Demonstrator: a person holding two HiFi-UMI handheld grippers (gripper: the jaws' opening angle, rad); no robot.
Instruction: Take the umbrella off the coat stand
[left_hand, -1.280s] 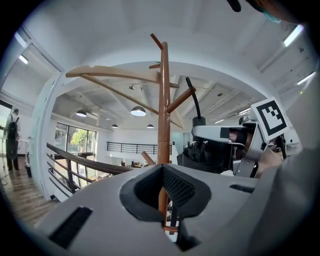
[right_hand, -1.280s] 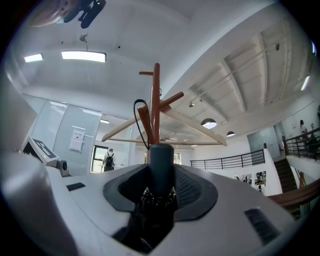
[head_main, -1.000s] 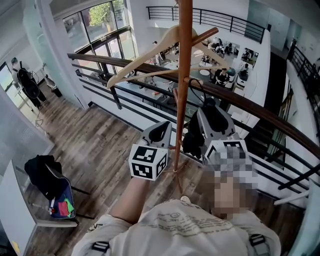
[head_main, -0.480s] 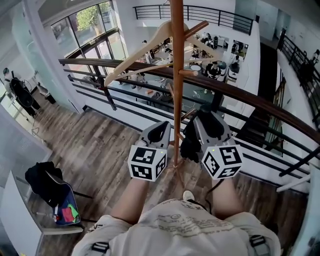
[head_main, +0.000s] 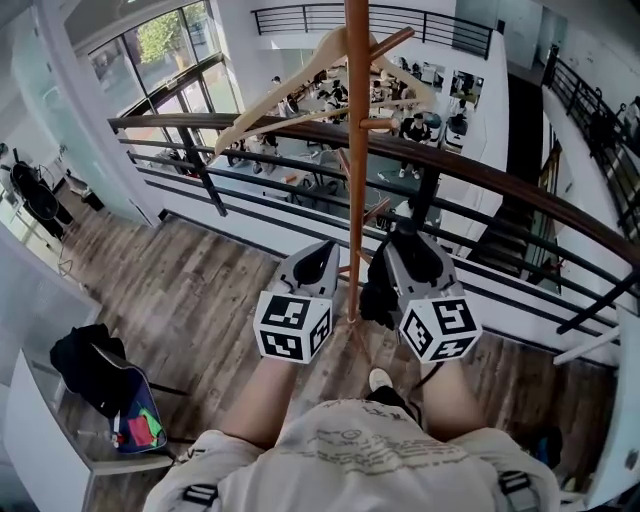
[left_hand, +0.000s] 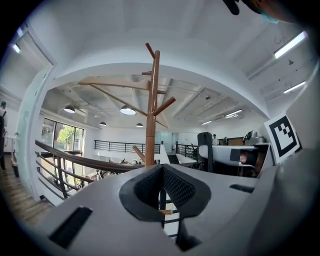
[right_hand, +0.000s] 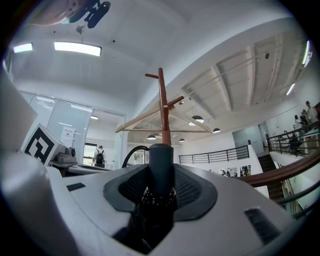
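Note:
The wooden coat stand (head_main: 357, 150) rises right in front of me, with a pale wooden hanger (head_main: 300, 85) across its upper pegs. My right gripper (head_main: 410, 250) is just right of the pole, shut on a black folded umbrella (head_main: 378, 290) that hangs below the jaws. In the right gripper view the dark umbrella handle (right_hand: 161, 165) stands clamped between the pads of the right gripper (right_hand: 160, 187), and its black strap loop (right_hand: 131, 152) curls free at the left. My left gripper (head_main: 318, 262) sits left of the pole. In its own view the left gripper (left_hand: 162, 192) is shut and holds nothing.
A dark curved railing (head_main: 500, 195) runs just behind the stand, with a lower floor of desks and people beyond it. A chair with a black bag and colourful items (head_main: 105, 385) stands at the lower left on the wood floor (head_main: 200, 290). My shoe (head_main: 380, 379) is by the stand's base.
The right gripper has drawn the umbrella down and nearer to me; its strap loop no longer shows up by the peg. The left gripper has stayed beside the pole.

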